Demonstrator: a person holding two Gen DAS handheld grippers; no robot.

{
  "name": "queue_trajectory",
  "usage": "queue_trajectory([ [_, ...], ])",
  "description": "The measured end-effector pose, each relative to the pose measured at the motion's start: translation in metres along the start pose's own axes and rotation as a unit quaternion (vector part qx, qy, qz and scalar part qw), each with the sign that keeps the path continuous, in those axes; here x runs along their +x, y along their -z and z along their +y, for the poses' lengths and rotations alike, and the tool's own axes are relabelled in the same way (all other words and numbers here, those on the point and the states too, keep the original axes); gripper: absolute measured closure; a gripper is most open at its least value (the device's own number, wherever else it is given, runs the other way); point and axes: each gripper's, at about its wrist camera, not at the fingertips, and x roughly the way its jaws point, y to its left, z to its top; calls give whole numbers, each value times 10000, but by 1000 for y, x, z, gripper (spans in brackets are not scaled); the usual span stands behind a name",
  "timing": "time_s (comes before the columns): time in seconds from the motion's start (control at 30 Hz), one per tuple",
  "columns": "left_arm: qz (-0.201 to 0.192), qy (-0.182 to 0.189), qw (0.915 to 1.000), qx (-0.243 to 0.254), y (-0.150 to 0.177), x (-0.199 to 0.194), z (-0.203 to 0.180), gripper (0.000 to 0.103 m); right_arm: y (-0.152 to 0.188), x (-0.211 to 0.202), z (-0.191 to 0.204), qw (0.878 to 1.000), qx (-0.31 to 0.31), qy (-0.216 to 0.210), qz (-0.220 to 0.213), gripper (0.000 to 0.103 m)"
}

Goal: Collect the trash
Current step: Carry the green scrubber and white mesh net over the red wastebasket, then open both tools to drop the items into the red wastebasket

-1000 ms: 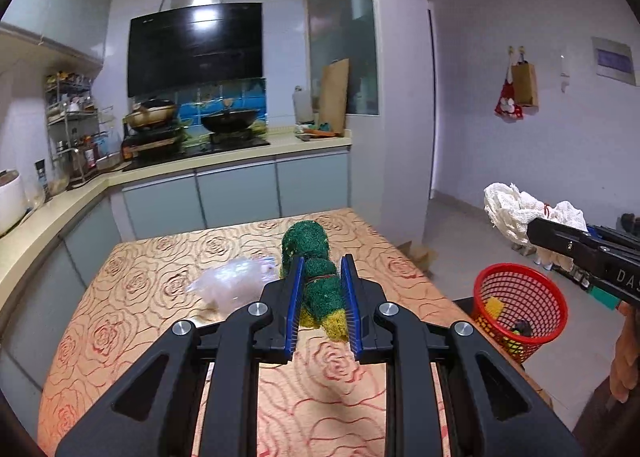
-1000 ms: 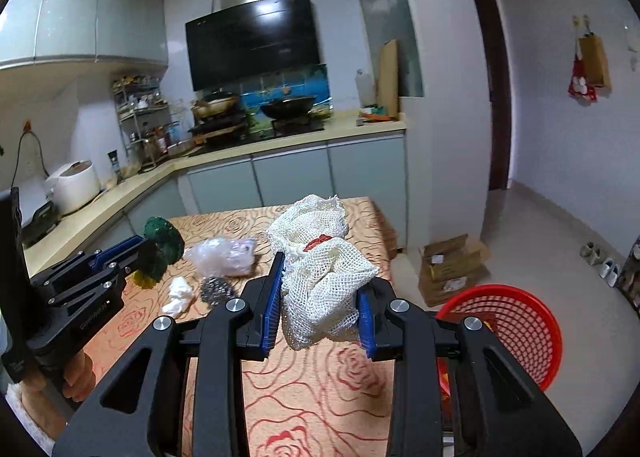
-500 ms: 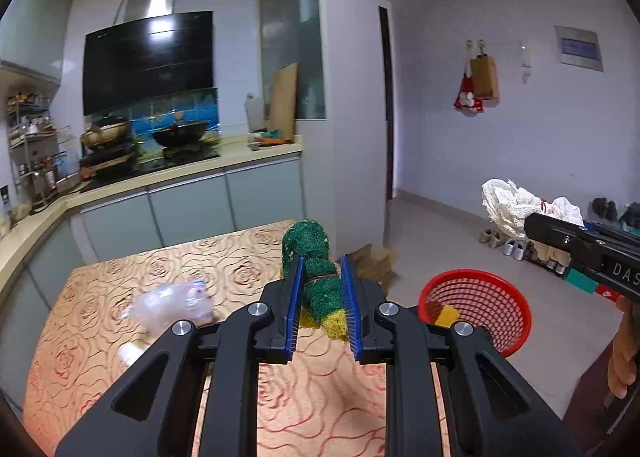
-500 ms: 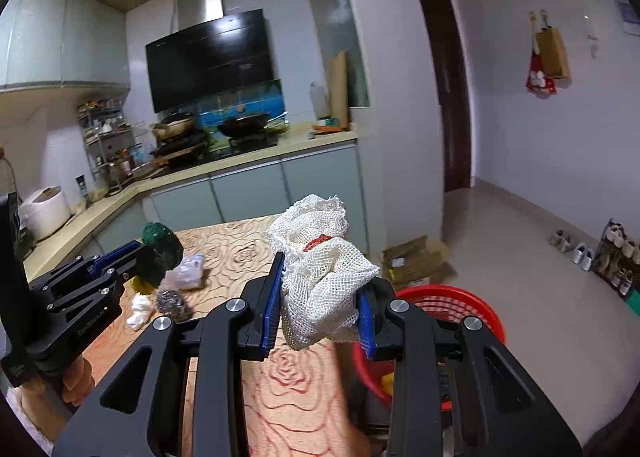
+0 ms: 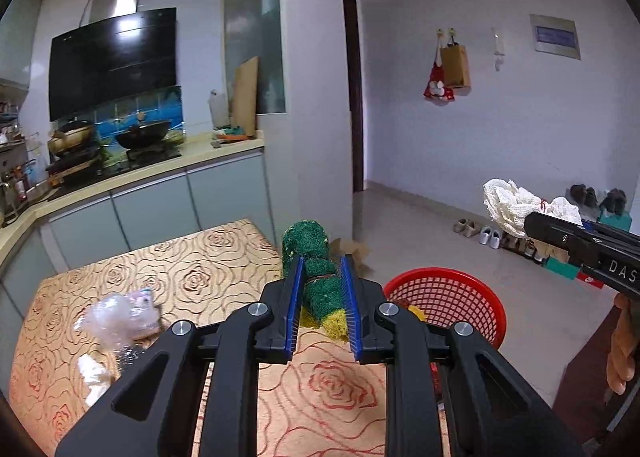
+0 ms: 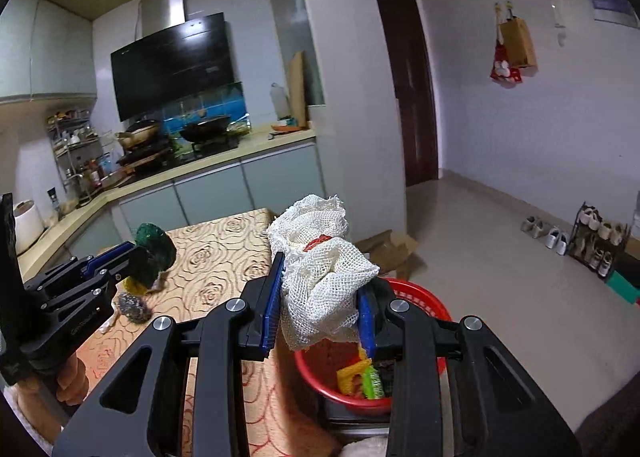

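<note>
My left gripper [image 5: 320, 281] is shut on a green and yellow scouring sponge [image 5: 314, 257], held above the table's right edge. The same gripper [image 6: 132, 257] and sponge [image 6: 154, 253] show at the left of the right wrist view. My right gripper [image 6: 320, 289] is shut on a crumpled white mesh cloth [image 6: 320, 273], just above the near rim of the red basket [image 6: 420, 297]; the cloth [image 5: 516, 209] also appears at the right of the left wrist view. The red basket [image 5: 444, 293] stands on the floor beside the table and holds yellow and green scraps.
On the table [image 5: 192, 273] lie a clear plastic bag [image 5: 116, 317], a white crumpled tissue [image 5: 94, 373] and a steel wool ball [image 6: 134, 305]. Cardboard boxes [image 6: 394, 249] sit on the floor past the basket. Shoes [image 6: 556, 233] line the right wall.
Both grippers have swung right with their loads, from over the table toward the red basket. The basket now sits under the right gripper. Both grips are unchanged.
</note>
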Motion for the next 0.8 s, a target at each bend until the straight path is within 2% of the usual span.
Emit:
queue_trajectory([
  [0.4, 244, 553, 9981, 70, -1, 45, -25, 85, 6, 16, -37, 9990, 170, 370, 169, 72],
  [0.63, 604, 1098, 9921, -36, 1, 89, -39, 85, 16, 47, -55, 9958, 241, 610, 641, 71],
  [0.8, 974, 1314, 9865, 38, 10, 123, -54, 85, 25, 74, -63, 9924, 253, 652, 1015, 71],
])
